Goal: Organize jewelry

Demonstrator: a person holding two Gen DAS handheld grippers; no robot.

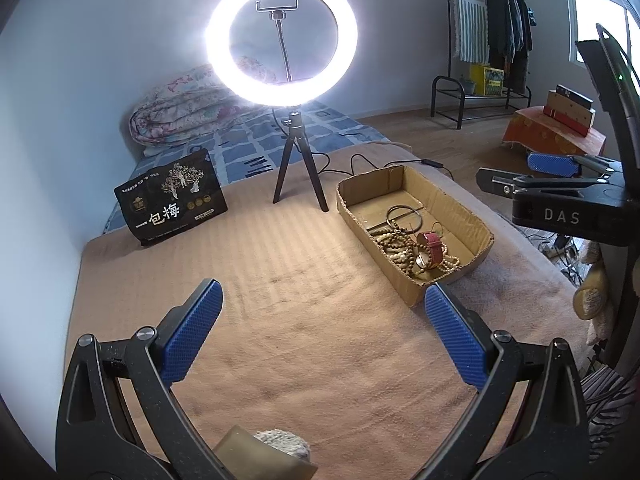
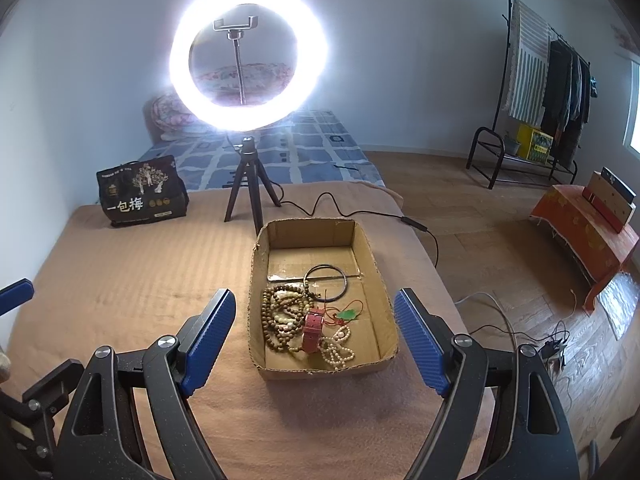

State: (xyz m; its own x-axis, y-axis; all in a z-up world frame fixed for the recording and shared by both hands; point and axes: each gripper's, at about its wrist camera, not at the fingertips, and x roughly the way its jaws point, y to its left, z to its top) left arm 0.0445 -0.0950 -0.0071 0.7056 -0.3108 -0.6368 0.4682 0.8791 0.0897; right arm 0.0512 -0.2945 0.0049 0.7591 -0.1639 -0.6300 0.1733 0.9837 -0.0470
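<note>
An open cardboard box (image 2: 362,248) stands on the tan blanket; it also shows in the left wrist view (image 1: 452,204). Inside lie brown bead strands (image 2: 280,320), a red-strapped watch (image 2: 313,330), a dark bangle (image 2: 325,277), a white bead strand (image 2: 340,350) and a green pendant on red cord (image 2: 347,314). My right gripper (image 2: 316,336) is open and empty, just above and in front of the box's near end. My left gripper (image 1: 324,328) is open and empty over bare blanket, left of the box. The right gripper's blue pad (image 1: 554,165) shows at the right of the left wrist view.
A lit ring light on a small tripod (image 2: 246,184) stands behind the box, its cable (image 2: 340,210) trailing right. A black snack bag (image 2: 138,192) stands at the back left. A wall is on the left. The bed edge drops to wooden floor on the right.
</note>
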